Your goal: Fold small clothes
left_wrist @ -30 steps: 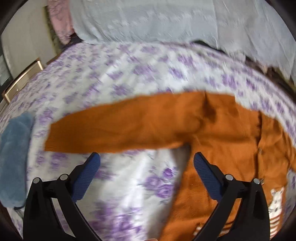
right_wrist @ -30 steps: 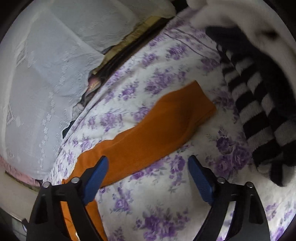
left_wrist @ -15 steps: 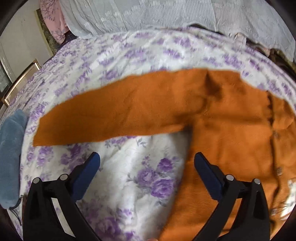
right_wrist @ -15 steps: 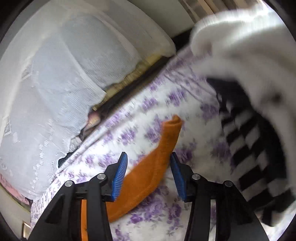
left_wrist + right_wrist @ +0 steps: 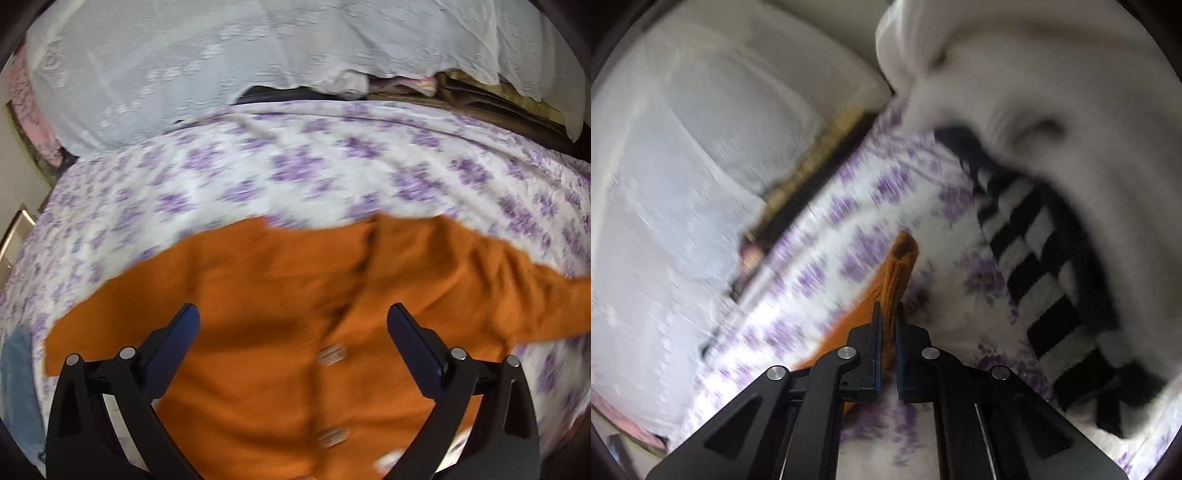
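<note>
Sleeve (image 5: 899, 266) position governs the coming fold. The orange knit cardigan (image 5: 280, 332) lies flat, front up, on a bedsheet (image 5: 295, 166) printed with purple flowers, its button placket (image 5: 332, 395) running toward the camera in the left wrist view and its two sleeves spread out to either side, so that the long axis of the sleeves runs across that view.

Right gripper (image 5: 887, 347): the jaws are closing, with the blue pads (image 5: 876, 354) already pressing the cuff end of one sleeve between them. The sleeve projects forward from the fingertips, its open cuff pointing away from the camera, and the rest of it trails back and to the left toward the cardigan body. A black-and-white striped garment (image 5: 1045, 280) under a white fleece (image 5: 1052, 92) lies just beside the cuff on the right, apart from the pads.

Left gripper (image 5: 291, 345): the jaws stand wide apart with nothing between the pads. It hovers over the chest of the cardigan, the placket roughly midway between its fingers. A blue cloth (image 5: 16, 387) lies at the far left edge, clear of the other sleeve (image 5: 122, 306).

Judgement: the right hand is the nearer to the pinched sleeve and is placed to carry it inward across the body, toward the placket. The left hand is positioned over the landing area. Image blur limits certainty on whether the left fingers touch the knit.
</note>
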`<act>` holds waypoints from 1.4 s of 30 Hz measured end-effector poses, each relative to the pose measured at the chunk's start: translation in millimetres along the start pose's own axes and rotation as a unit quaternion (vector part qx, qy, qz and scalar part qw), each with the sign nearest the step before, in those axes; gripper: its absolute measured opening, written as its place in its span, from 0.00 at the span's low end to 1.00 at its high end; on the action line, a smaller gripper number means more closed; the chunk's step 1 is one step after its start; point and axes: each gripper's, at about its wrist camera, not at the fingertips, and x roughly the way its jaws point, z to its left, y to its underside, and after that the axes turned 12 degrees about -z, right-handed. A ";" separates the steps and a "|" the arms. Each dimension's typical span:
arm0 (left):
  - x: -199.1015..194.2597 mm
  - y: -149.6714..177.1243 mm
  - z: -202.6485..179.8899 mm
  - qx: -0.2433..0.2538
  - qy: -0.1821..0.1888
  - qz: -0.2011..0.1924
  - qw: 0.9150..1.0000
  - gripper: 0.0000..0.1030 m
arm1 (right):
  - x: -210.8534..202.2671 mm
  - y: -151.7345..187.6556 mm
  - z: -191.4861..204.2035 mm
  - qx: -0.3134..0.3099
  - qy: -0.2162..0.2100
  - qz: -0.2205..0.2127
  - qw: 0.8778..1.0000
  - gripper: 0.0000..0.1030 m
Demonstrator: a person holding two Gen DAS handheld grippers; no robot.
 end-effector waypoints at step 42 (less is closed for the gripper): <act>49.4 56.4 163.3 -0.103 -0.029 0.017 0.994 0.96 | -40.4 50.1 143.2 -0.188 -0.134 0.038 0.972 0.06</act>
